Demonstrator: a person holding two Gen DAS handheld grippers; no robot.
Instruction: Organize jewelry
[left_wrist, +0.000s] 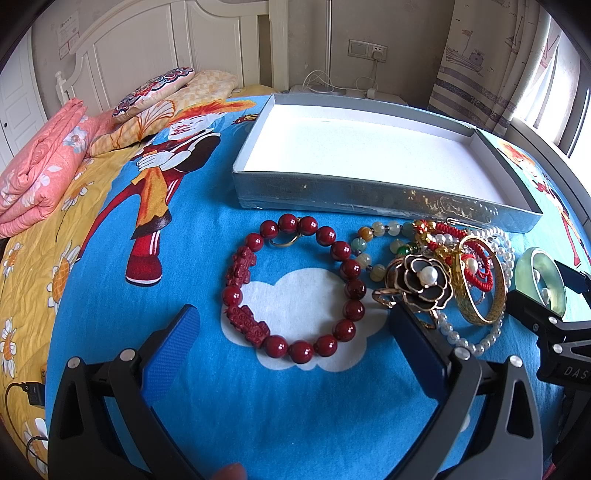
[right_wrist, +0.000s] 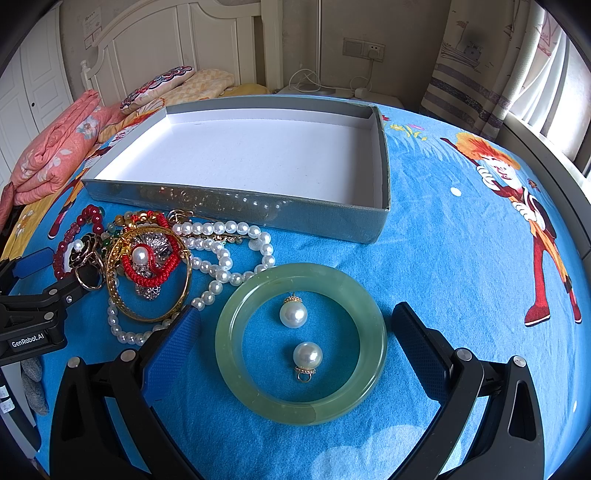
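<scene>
Both grippers wide open, holding nothing, hovering low over blue cartoon-print bedspread (right_wrist: 461, 236). Step: pre-grasp, no piece boxed yet.
Left gripper (left_wrist: 291, 325) straddles dark red bead bracelet (left_wrist: 295, 284).
Right gripper (right_wrist: 295, 321) straddles pale green jade bangle (right_wrist: 301, 341); two loose pearl pendants (right_wrist: 293, 314) lie inside the ring.
Beyond: tangled pile – gold bangle (right_wrist: 147, 273), white pearl strand (right_wrist: 221, 254), black flower brooch (left_wrist: 424, 282).
Far: shallow grey cardboard box, white inside (right_wrist: 236, 218), empty.
Next, my read: lower, close fingers on bangle rim, avoid pendants, carry to box.
</scene>
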